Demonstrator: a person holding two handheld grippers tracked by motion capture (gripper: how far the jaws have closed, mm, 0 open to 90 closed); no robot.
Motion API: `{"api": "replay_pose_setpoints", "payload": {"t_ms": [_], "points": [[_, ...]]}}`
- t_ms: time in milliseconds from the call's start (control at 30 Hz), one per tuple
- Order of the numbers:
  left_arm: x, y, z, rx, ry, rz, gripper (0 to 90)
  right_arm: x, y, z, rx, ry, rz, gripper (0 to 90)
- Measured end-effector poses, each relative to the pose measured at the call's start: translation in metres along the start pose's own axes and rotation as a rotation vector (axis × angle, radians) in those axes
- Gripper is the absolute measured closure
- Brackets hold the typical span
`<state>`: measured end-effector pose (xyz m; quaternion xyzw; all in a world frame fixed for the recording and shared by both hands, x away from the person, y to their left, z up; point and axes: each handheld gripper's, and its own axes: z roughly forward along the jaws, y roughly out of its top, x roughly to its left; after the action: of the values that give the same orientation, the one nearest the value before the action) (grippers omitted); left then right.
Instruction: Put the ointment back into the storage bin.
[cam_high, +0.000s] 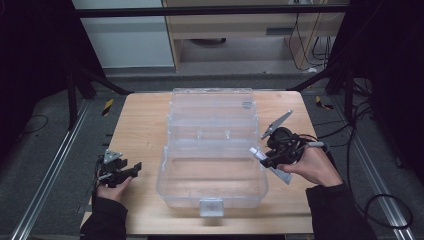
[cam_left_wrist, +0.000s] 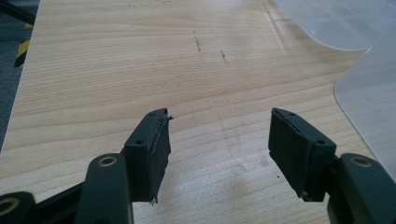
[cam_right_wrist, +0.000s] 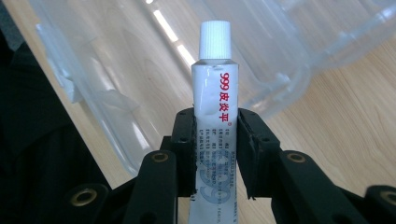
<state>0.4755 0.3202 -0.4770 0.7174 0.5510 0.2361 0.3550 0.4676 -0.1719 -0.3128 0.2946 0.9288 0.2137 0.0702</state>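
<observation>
Wooden table (cam_high: 145, 125) bearing a clear plastic box (cam_high: 212, 172), lid (cam_high: 212, 107) swung open toward the far edge. Right gripper (cam_high: 266, 159) at the box's right rim, clamped on a white tube (cam_right_wrist: 214, 107) with ribbed cap and red print; cap end pointing over the rim toward the box interior, tube tail trailing below the hand. Left gripper (cam_left_wrist: 219, 144) resting low over bare wood left of the box, jaws spread wide apart, nothing between them.

white tube (cam_right_wrist: 215, 112) — red "999皮炎平", grey "999"
</observation>
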Motion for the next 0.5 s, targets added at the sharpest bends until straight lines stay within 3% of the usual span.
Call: {"api": "replay_pose_setpoints", "payload": {"t_ms": [200,500], "points": [[0.000,0.000,0.000,-0.002,-0.002,-0.003,38.1,0.010,0.020,0.008,0.006,0.028,-0.077,69.6],[0.000,0.000,-0.001,-0.003,-0.001,-0.001,38.2,0.024,0.039,0.030,0.058,0.068,-0.189,69.6]]}}
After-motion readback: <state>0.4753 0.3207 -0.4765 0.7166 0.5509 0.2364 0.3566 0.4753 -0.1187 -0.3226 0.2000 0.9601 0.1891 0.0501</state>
